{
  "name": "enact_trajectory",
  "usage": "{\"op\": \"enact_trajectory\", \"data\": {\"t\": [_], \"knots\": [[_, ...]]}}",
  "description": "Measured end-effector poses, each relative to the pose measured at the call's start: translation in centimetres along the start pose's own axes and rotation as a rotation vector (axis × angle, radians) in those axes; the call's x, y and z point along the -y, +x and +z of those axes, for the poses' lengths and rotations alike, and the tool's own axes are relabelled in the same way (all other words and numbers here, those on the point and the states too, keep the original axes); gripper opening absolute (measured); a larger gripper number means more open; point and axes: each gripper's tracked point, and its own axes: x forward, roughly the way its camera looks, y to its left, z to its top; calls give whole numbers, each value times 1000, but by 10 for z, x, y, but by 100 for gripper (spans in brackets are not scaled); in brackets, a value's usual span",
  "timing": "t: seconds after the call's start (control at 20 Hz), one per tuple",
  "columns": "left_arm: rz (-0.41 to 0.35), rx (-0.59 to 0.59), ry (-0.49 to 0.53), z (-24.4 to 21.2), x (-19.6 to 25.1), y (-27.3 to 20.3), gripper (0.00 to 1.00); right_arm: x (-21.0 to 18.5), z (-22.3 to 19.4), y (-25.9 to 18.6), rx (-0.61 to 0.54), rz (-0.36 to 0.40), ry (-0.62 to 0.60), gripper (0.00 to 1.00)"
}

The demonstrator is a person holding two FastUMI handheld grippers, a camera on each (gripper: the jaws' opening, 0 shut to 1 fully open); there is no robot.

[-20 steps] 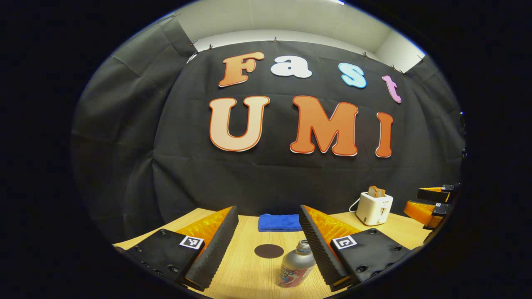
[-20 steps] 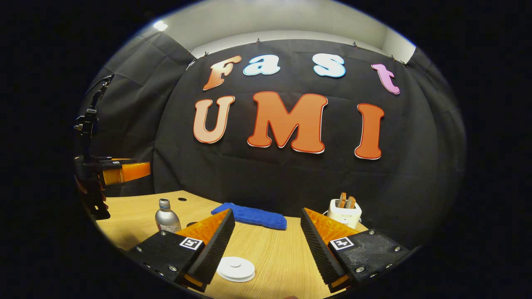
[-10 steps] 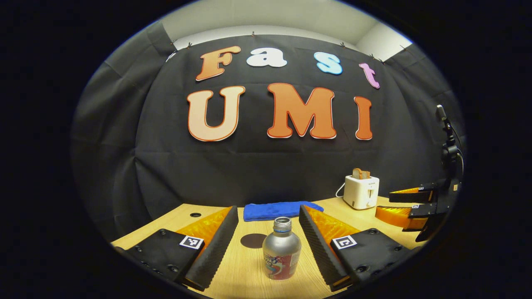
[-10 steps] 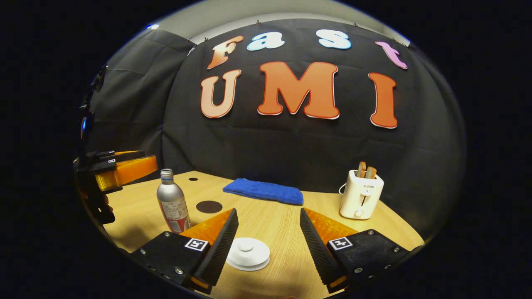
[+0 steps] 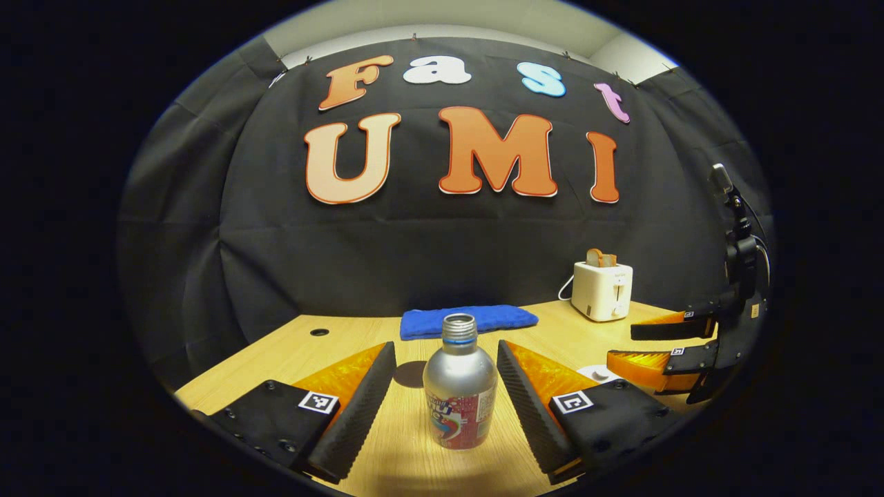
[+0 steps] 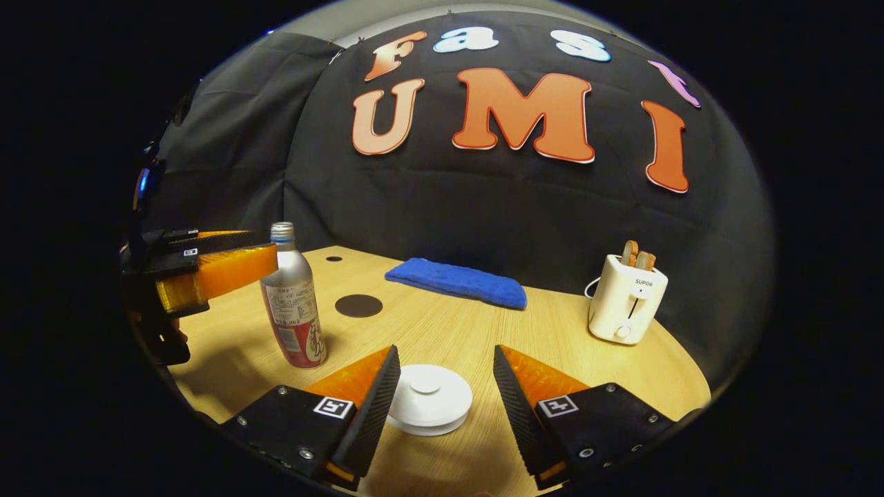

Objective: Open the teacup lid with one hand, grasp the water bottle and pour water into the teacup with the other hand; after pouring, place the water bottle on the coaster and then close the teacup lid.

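- The left gripper (image 5: 445,393) is sitting with its fingers spread wide on either side of the silver aluminium water bottle with the red label (image 5: 459,393), not touching it.
- That bottle is standing upright on the light wooden table (image 5: 290,352), with the dark round coaster (image 6: 358,305) just behind it.
- The right gripper (image 6: 442,400) is hovering with its fingers wide around the white round teacup lid (image 6: 428,399).
- A blue folded cloth (image 6: 457,281) and a white toaster (image 6: 626,298) are sitting at the far side.

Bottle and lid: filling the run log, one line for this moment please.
left gripper open astride bottle | right gripper open astride lid | nothing gripped
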Motion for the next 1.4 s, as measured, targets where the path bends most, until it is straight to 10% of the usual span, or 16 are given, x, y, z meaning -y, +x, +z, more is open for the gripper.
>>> {"op": "enact_trajectory", "data": {"t": [0.25,0.9,1.4], "knots": [[-7,-40,-16,-18,1,4,98,-7,-18,14,-50,20,-23,82],[-17,-91,-24,-38,5,8,98,-17,-21,23,-70,80,60,28],[-34,-164,-26,-65,12,18,98,0,-5,9,-26,54,63,23]]}}
